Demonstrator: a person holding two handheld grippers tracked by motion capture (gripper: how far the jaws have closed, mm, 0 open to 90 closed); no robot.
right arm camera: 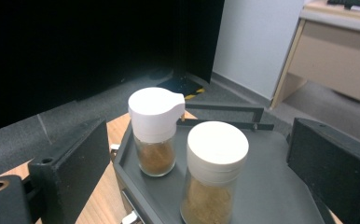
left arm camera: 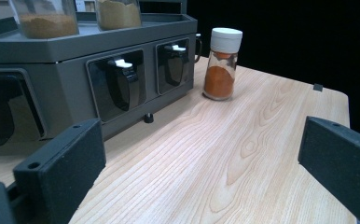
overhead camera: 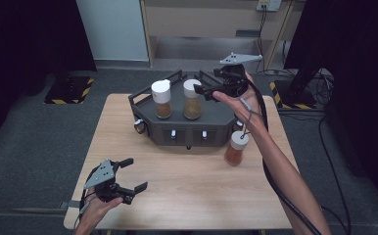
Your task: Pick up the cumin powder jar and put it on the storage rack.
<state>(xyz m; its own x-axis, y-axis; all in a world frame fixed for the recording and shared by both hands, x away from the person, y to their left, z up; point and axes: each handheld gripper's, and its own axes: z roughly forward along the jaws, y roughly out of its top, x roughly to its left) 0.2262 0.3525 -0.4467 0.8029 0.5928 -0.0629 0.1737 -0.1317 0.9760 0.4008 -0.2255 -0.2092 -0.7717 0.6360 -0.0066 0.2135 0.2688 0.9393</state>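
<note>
Our right gripper (overhead camera: pixel 207 91) hangs with jaws spread wide and empty over the grey rack (overhead camera: pixel 216 119), just beside the nearer spice jar (overhead camera: pixel 192 99); our left gripper (overhead camera: pixel 130 175), also spread and empty, rests low at the table's (overhead camera: pixel 187 181) near edge. We judge the work part done: two white-capped jars of tan powder stand upright on the rack, while a third jar (overhead camera: pixel 236 148), filled with orange powder, waits on the table beside it.
</note>
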